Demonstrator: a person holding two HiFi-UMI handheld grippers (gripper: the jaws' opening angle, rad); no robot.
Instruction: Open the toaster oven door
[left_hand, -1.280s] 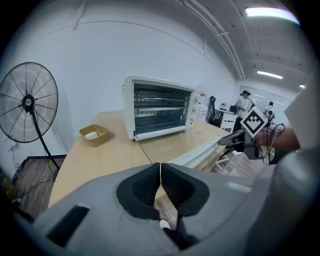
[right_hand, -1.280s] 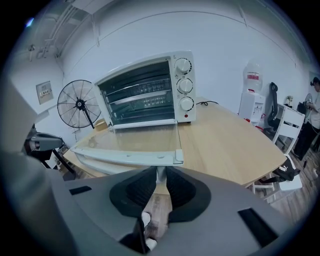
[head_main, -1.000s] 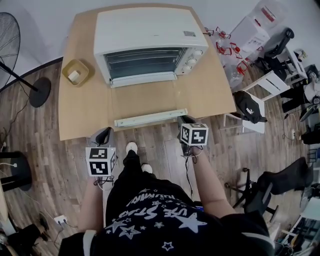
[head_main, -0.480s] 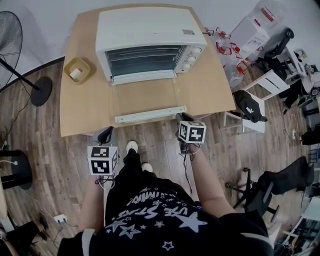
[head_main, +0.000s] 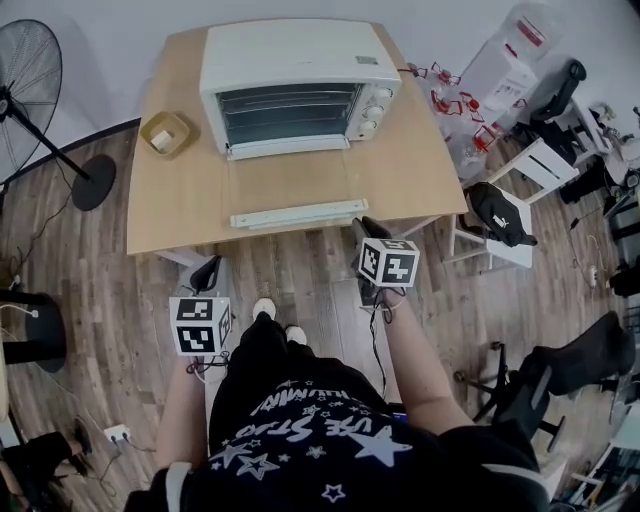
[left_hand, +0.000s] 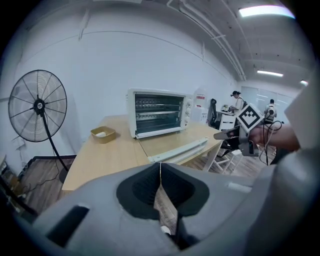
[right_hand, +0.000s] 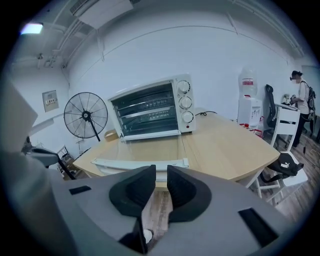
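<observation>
The white toaster oven (head_main: 300, 75) stands at the back of the wooden table (head_main: 420, 170). Its glass door (head_main: 290, 185) lies folded down flat, and the white handle bar (head_main: 300, 214) rests near the table's front edge. My right gripper (head_main: 360, 232) hovers just off the handle's right end, touching nothing. Its jaws stand slightly apart with only floor between them in the right gripper view (right_hand: 160, 172). My left gripper (head_main: 208, 272) hangs below the table's front left, over the floor, with its pads pressed together (left_hand: 160, 170) and nothing held.
A yellow bowl (head_main: 166, 133) sits left of the oven. A standing fan (head_main: 30, 90) is at the far left. A white chair with a black bag (head_main: 500, 215) stands by the table's right side. Office chairs and boxes fill the right.
The table and oven sit slightly farther away in the head view, as the person has drawn back a little. The door lies open throughout. Both grippers stay off the table edge.
</observation>
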